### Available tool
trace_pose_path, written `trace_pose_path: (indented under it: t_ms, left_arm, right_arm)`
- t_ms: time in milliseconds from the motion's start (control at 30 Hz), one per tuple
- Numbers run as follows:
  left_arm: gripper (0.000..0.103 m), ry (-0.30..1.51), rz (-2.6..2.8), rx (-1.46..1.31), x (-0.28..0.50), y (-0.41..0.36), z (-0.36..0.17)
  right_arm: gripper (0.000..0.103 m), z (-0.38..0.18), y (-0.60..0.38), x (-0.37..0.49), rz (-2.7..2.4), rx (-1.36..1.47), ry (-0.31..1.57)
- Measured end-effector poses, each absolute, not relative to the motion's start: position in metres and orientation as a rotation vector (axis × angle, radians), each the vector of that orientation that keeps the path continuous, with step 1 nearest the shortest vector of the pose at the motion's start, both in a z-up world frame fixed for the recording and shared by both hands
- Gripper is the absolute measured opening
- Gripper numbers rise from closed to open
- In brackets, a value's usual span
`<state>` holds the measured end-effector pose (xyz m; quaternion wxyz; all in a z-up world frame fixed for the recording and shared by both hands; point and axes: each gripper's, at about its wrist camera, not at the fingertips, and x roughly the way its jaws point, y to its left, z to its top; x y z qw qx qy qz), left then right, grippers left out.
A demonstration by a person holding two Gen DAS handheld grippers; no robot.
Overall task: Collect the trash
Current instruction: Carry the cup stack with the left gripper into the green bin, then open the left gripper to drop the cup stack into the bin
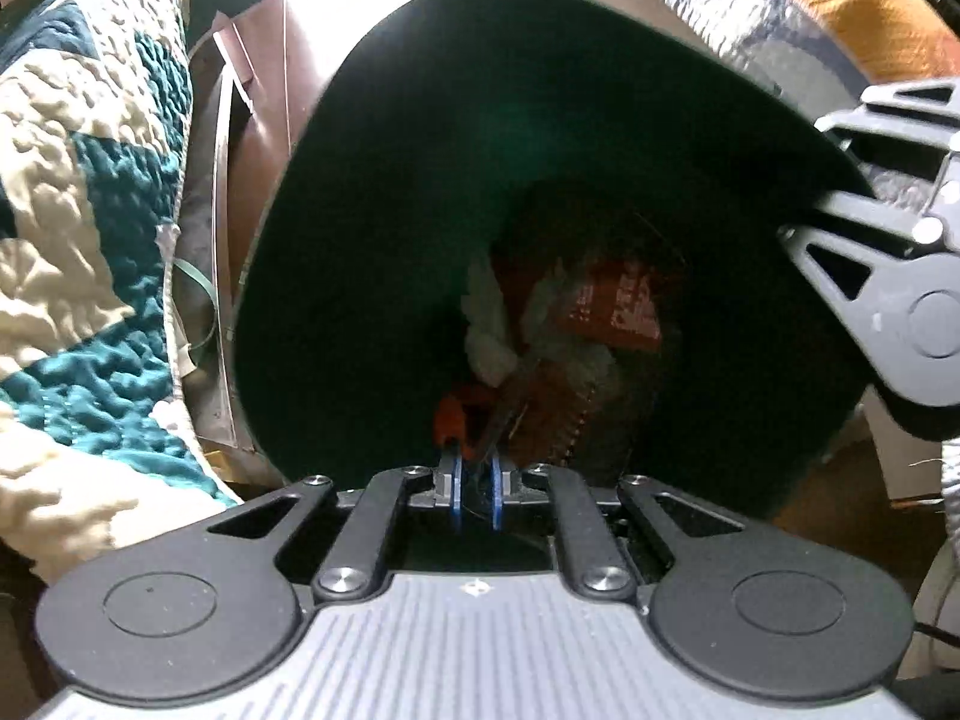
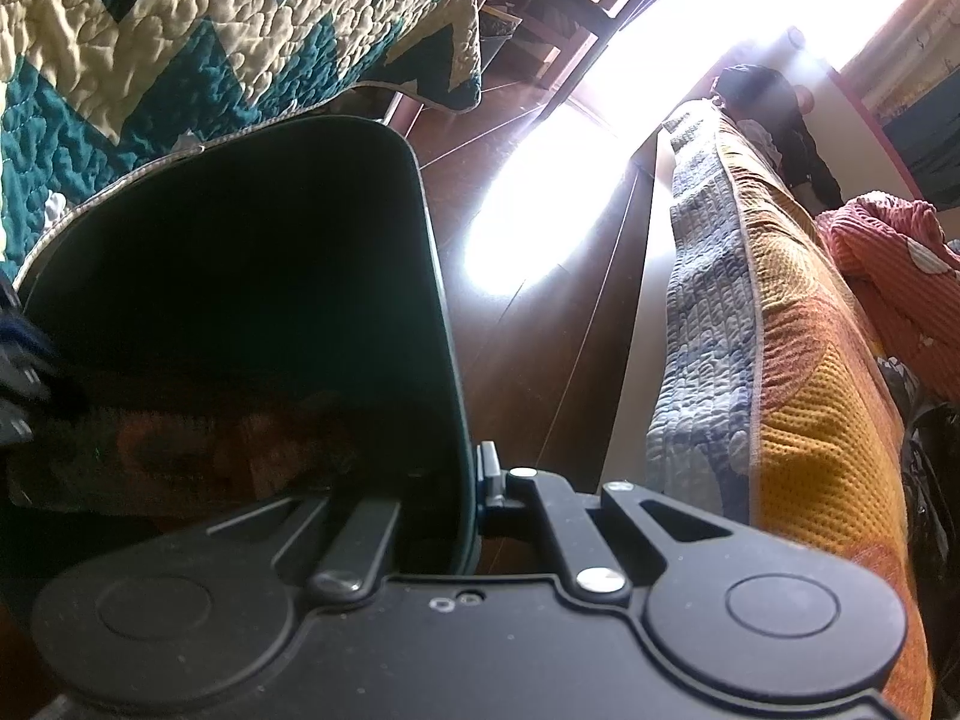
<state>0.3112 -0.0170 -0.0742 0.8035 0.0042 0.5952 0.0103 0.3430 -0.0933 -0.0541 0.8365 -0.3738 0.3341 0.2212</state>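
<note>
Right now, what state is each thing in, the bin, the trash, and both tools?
Trash bin: tilted, mouth open, held by its rim.
Trash in the bin: paper and orange wrappers lying at the bottom.
Left tool: over the bin mouth, shut on a thin dark wrapper.
Right tool: shut on the bin rim, one finger inside, one outside.

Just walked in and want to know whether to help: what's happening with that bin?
A person is collecting trash with two handheld grippers. The right gripper is clamped on the rim of the dark bin, tilting it between two beds. The left gripper, over the bin's mouth, is nearly shut on a thin wrapper piece. Wrappers and tissue already lie inside.
</note>
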Motion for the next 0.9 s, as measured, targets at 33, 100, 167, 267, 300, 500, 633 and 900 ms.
trace_pose_path:
  t_ms: [33, 100, 167, 267, 300, 500, 633, 900]
  left_arm:
    - [0.009, 1.276, 0.022, 0.021, 0.311, -0.019, -0.077]
    - [0.009, 1.276, 0.027, 0.040, 0.310, -0.023, -0.081]
    - [0.009, 1.281, 0.024, 0.041, 0.310, -0.025, -0.084]
    - [0.011, 1.294, 0.029, 0.029, 0.310, -0.026, -0.088]
    - [0.012, 1.295, 0.030, 0.029, 0.311, -0.025, -0.089]
    - [0.038, 1.264, 0.034, 0.048, 0.305, -0.029, -0.086]
    - [0.065, 1.207, 0.046, 0.082, 0.296, -0.031, -0.077]
    - [0.072, 1.149, 0.025, 0.090, 0.272, -0.029, -0.056]
  right_arm:
    - [0.003, -0.054, -0.093, 0.343, 0.468, -0.792, 0.707]
    - [0.003, -0.054, -0.093, 0.343, 0.468, -0.791, 0.707]
    - [0.003, -0.054, -0.093, 0.343, 0.468, -0.791, 0.707]
    - [0.003, -0.054, -0.093, 0.343, 0.468, -0.791, 0.708]
    - [0.003, -0.054, -0.093, 0.343, 0.467, -0.790, 0.708]
    - [0.004, -0.054, -0.093, 0.342, 0.471, -0.789, 0.707]
    - [0.004, -0.054, -0.093, 0.342, 0.473, -0.789, 0.707]
    - [0.004, -0.054, -0.093, 0.343, 0.469, -0.787, 0.711]
